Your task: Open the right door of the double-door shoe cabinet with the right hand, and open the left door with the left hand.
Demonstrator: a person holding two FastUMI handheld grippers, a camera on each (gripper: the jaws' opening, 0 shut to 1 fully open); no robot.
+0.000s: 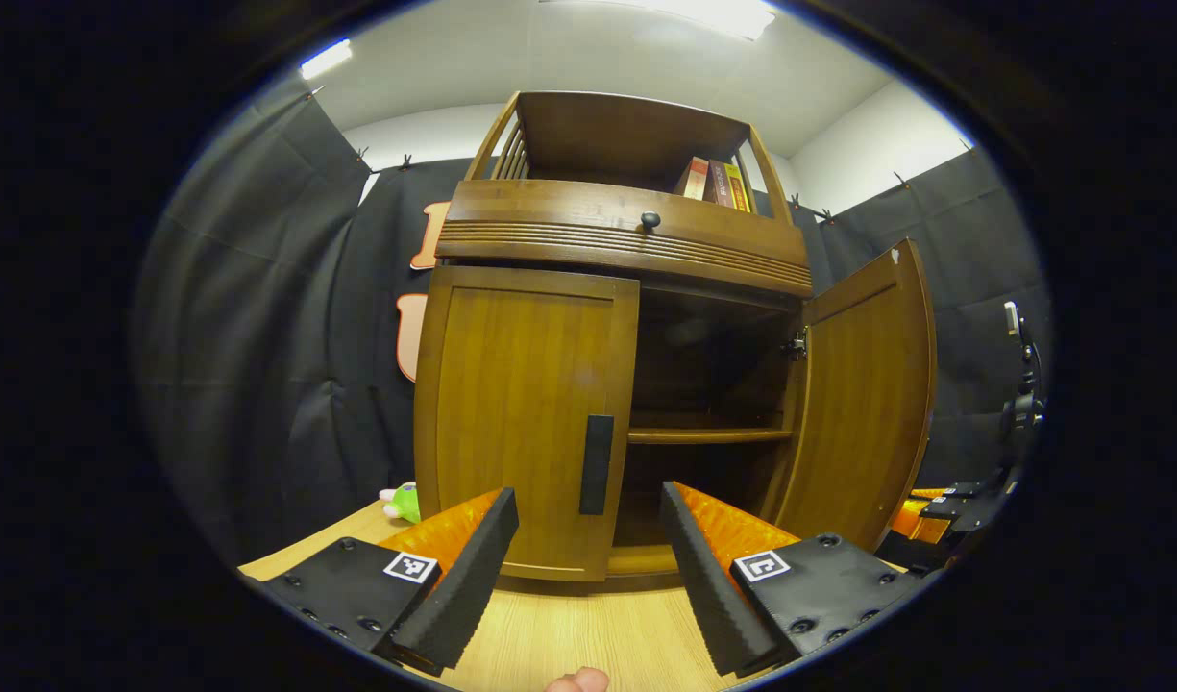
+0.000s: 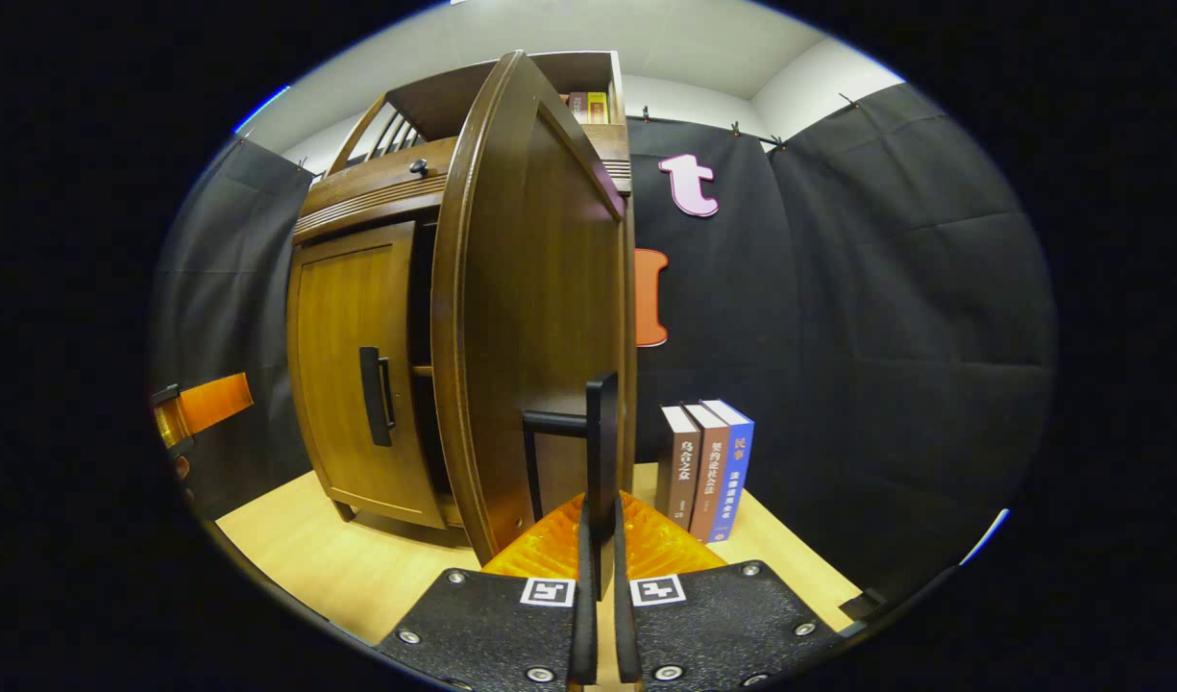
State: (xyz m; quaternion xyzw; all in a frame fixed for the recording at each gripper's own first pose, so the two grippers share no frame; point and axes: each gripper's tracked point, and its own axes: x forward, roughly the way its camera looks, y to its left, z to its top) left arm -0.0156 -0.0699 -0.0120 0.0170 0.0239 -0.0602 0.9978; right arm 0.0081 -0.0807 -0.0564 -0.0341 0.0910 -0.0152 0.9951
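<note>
The right tool (image 2: 598, 548) is clamped on the right door's handle (image 2: 602, 452), holding the right door (image 2: 535, 317) swung wide. The left tool (image 1: 588, 562) gapes wide above the counter (image 1: 569, 630) — squared up, I judge, to take the left handle (image 1: 596, 464) just beyond, on the left door (image 1: 526, 413), not yet opened.

**A recording booth dressed as a bit of home**

Black cloth (image 2: 886, 317) clipped along its top edge hangs as walls below white plaster and a ceiling light panel (image 1: 718, 12). On a pale wooden tabletop (image 1: 588, 634) stands a small wooden shoe cabinet (image 1: 550, 240) like a household prop, with three upright books (image 2: 708, 471) beside it and a green plush toy (image 1: 403, 502).
</note>
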